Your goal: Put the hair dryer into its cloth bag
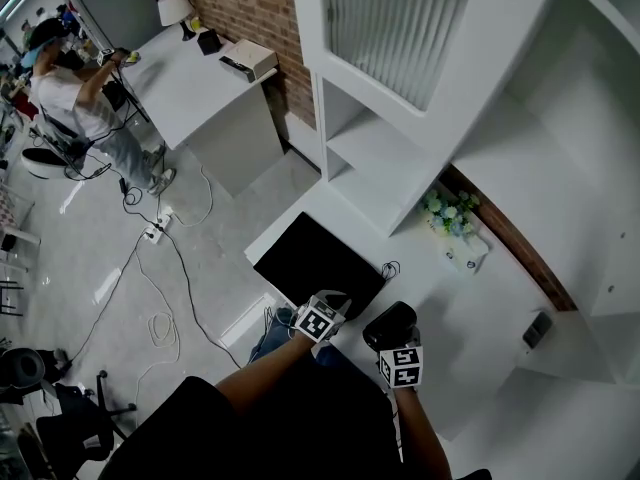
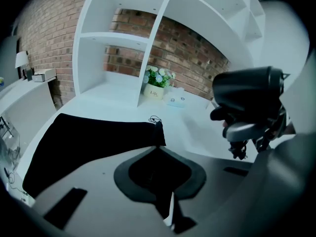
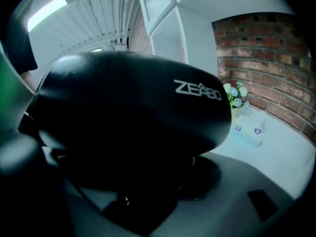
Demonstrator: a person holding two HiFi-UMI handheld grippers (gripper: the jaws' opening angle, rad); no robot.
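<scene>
The black cloth bag [image 1: 315,263] lies flat on the white table [image 1: 470,318], its mouth edge toward me. My left gripper [image 1: 330,304] is at that near edge and is shut on the cloth. In the left gripper view a fold of the bag [image 2: 84,142] runs up between the jaws of the left gripper [image 2: 160,181]. To its right, the black hair dryer [image 1: 390,323] hangs just above the table, held in my right gripper [image 1: 393,341]. The dryer's body [image 3: 133,112] fills the right gripper view, and the right gripper [image 3: 148,191] is shut on its handle below. The hair dryer [image 2: 249,90] is right of the bag.
A white shelf unit [image 1: 400,118] stands behind the table against a brick wall. A small flower pot [image 1: 447,213] and a tissue pack [image 1: 467,256] sit at the back right. The bag's drawstring [image 1: 390,266] trails on the table. A person [image 1: 70,98] works far left.
</scene>
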